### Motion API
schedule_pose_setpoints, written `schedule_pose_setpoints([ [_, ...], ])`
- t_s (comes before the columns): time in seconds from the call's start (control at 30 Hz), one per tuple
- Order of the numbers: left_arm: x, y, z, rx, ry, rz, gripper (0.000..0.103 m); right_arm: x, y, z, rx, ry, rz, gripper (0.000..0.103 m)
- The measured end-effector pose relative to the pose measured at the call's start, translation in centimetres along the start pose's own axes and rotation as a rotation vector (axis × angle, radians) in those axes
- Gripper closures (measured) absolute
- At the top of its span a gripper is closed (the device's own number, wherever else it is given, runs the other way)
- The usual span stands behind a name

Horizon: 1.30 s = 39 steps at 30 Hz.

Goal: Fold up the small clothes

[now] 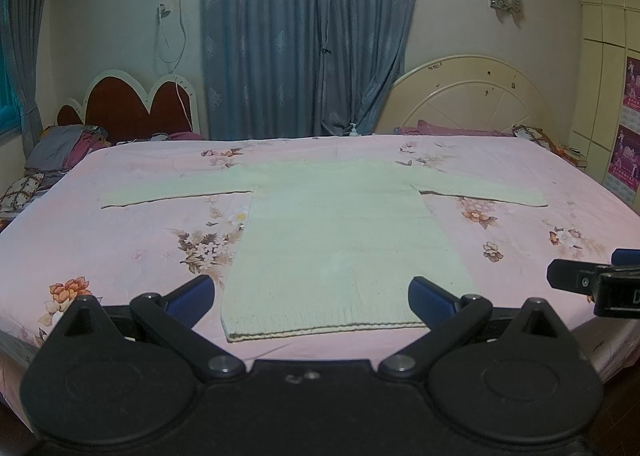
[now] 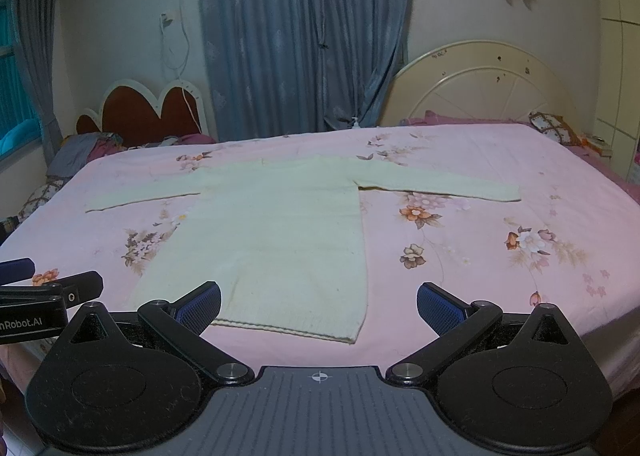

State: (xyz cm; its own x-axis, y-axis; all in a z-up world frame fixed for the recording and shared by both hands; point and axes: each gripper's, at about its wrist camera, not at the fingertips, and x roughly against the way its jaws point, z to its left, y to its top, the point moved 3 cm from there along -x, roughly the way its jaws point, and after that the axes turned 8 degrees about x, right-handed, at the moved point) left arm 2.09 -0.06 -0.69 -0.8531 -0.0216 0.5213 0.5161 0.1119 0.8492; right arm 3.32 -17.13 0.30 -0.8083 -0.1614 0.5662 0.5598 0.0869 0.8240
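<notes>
A pale cream knitted sweater (image 1: 332, 232) (image 2: 280, 224) lies flat on the pink floral bed sheet (image 1: 120, 248) (image 2: 500, 256), both sleeves spread out sideways and the hem nearest me. My left gripper (image 1: 312, 296) hovers open above the hem, its blue pads apart and empty. My right gripper (image 2: 318, 306) is also open, above the sweater's lower right corner, holding nothing. The right gripper's finger shows at the right edge of the left wrist view, and the left gripper's finger (image 2: 48, 288) at the left edge of the right wrist view.
A cream round headboard (image 1: 476, 96) and a red heart-shaped headboard (image 1: 132, 104) stand behind the bed. Bedding is piled at the far left (image 1: 60, 152), pillows at the far right (image 2: 556, 128). Blue curtains (image 1: 308, 36) hang at the back wall.
</notes>
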Motion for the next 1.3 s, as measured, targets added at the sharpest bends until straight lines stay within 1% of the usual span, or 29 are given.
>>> schedule_pose_setpoints([
  [0.47,-0.2,-0.2,-0.1,0.002,0.002,0.002,0.000,-0.2,-0.4,-0.3,-0.008,-0.001,0.000,0.000],
  [0.7,-1.5,0.3,0.2,-0.003,-0.007,0.005,0.000,-1.2,0.2,-0.4,-0.017,-0.014,0.000,0.000],
  [0.87,-3.9,1.3,0.0,-0.015,-0.017,0.013,0.000,-2.9,0.9,-0.7,-0.023,-0.030,0.004,0.000],
  [1.03,-7.5,3.0,-0.4,-0.015,-0.046,0.030,0.000,-5.6,2.2,-1.7,-0.034,-0.057,0.011,0.000],
  [1.3,-13.2,5.9,-1.0,-0.095,-0.058,0.045,0.000,-10.7,5.4,-3.7,-0.077,-0.125,0.025,0.000],
])
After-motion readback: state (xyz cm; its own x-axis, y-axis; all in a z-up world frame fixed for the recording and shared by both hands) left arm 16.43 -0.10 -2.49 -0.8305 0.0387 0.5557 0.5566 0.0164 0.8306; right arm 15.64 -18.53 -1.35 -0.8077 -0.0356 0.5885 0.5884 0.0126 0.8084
